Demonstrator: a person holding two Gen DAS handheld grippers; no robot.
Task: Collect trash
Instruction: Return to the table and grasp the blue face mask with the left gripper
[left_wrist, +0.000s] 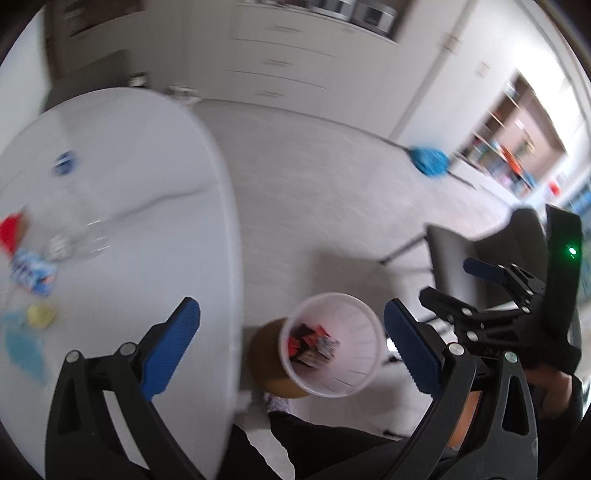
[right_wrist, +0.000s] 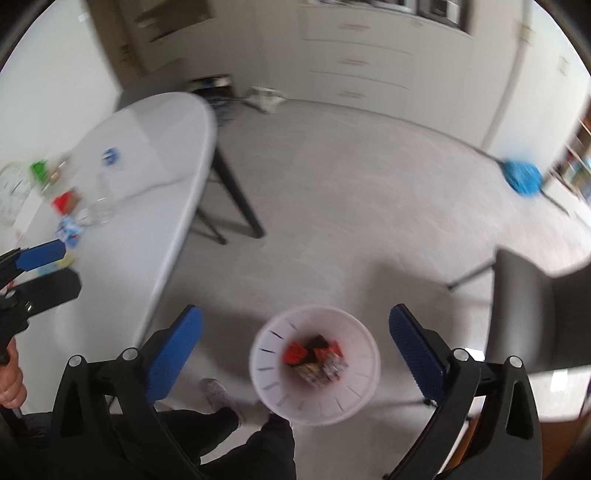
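A white slotted waste bin stands on the floor below both grippers, with red and dark wrappers inside; it also shows in the right wrist view. My left gripper is open and empty, above the table edge and the bin. My right gripper is open and empty above the bin; it also shows in the left wrist view. On the white table lie a clear plastic bottle, a blue-white wrapper, a red packet and a yellow scrap.
A grey chair stands right of the bin. A blue mop lies on the floor at the far right. Table legs stand left of the open floor. The person's legs and shoe are beside the bin.
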